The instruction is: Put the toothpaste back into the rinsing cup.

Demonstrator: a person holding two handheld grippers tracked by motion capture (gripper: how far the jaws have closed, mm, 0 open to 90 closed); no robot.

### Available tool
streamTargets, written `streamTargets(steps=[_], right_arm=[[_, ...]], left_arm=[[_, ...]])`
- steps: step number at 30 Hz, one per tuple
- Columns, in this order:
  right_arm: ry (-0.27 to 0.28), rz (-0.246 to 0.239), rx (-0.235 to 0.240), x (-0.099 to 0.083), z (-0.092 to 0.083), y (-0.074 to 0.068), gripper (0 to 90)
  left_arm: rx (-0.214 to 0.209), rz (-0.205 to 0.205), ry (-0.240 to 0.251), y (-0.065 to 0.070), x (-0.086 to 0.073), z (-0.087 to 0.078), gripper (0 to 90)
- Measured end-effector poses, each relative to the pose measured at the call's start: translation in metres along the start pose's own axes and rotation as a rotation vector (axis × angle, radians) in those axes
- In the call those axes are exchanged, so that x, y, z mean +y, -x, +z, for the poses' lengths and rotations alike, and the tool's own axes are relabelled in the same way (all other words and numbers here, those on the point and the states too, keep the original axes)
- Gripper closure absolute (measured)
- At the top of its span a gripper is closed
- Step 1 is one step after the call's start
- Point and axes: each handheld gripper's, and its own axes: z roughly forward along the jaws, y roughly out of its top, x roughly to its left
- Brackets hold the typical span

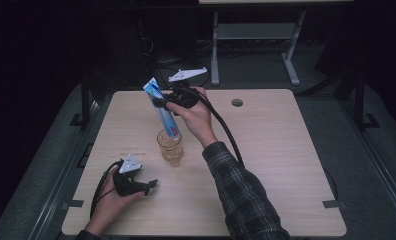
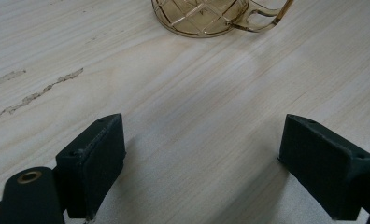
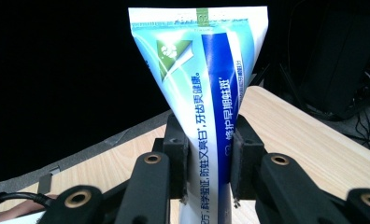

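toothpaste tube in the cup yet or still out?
Partly in: the toothpaste tube slants with its lower end inside the amber cup, gripped by the right gripper.

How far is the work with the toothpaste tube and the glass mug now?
Done: the right gripper is shut on the toothpaste tube and holds it lifted. In hand: the tube's lower end hangs at the rim of the amber mug. Left: lower it in and let go. The left gripper rests open on the table.

A dim lab: bare wooden table [image 1: 286,150], cables [image 1: 161,60] behind
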Motion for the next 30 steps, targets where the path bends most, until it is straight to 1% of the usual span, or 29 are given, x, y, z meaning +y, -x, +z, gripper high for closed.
streamTargets(steps=[7, 16, 21, 30], right_arm=[[-0.019, 0.005, 0.016, -0.012, 0.01, 0.002, 71.8], [-0.051, 0.009, 0.028, -0.026, 0.019, 0.003, 71.8], [-0.067, 0.007, 0.031, -0.033, 0.023, 0.002, 71.8], [-0.098, 0.021, 0.035, -0.049, 0.025, 0.004, 71.6]], left_arm=[[0.0, 0.0, 0.0, 0.0, 0.0, 0.0, 13.3], [0.0, 0.0, 0.0, 0.0, 0.0, 0.0, 13.3], [0.001, 0.001, 0.001, 0.0, 0.0, 0.0, 13.3], [0.001, 0.0, 0.001, 0.0, 0.0, 0.0, 13.3]])
